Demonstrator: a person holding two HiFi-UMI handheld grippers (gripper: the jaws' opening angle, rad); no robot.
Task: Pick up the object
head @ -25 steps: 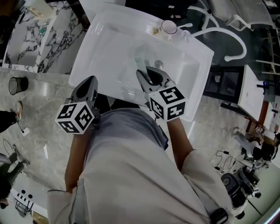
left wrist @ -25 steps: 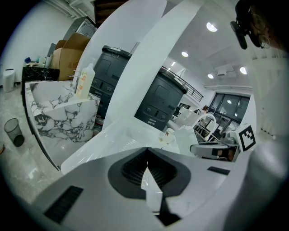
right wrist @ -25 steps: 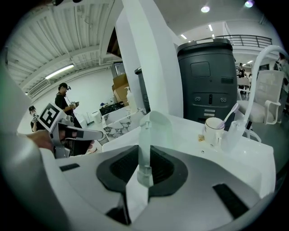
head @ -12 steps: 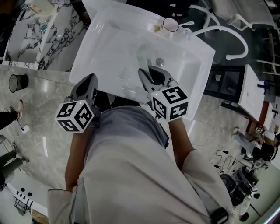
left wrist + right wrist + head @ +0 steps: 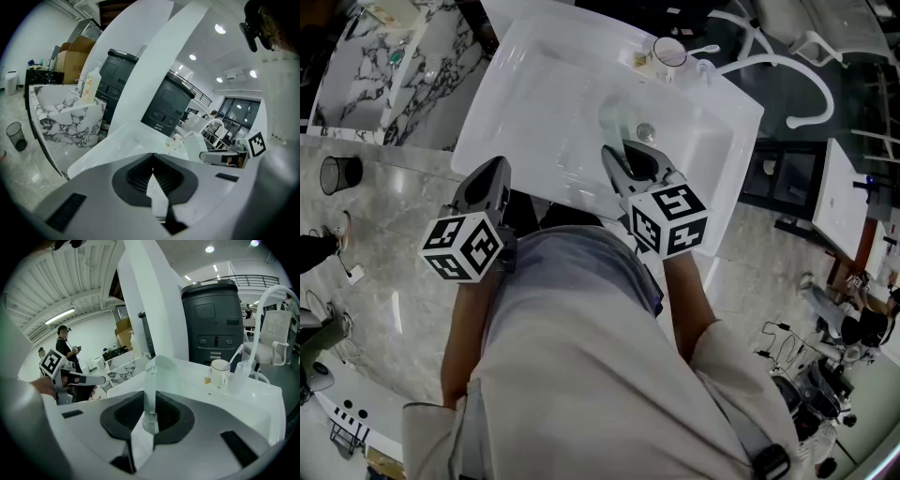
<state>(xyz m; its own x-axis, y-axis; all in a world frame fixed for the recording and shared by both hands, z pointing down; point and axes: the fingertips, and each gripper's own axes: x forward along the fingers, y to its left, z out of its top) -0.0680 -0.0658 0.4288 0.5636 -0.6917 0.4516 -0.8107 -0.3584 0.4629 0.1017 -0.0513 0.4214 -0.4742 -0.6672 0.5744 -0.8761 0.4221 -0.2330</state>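
Gripping a thin, see-through, pale green object [image 5: 150, 380] with the right tool [image 5: 630, 161], pads pressed on its two flat sides. Holding it upright over the middle of the white sink [image 5: 511, 66], just beside the drain [image 5: 646, 132]. Hard to tell if touching the bottom of the bowl.

Holding the left tool [image 5: 490, 178] shut tight with nothing in it, right over the sink's near edge and well apart from the right tool.

Lots of open room in the bowl to the left of the object. Less room at the far edge, with a cup [image 5: 667, 54] there. Past the sink's left edge, only floor, with a small black bin [image 5: 339, 175].
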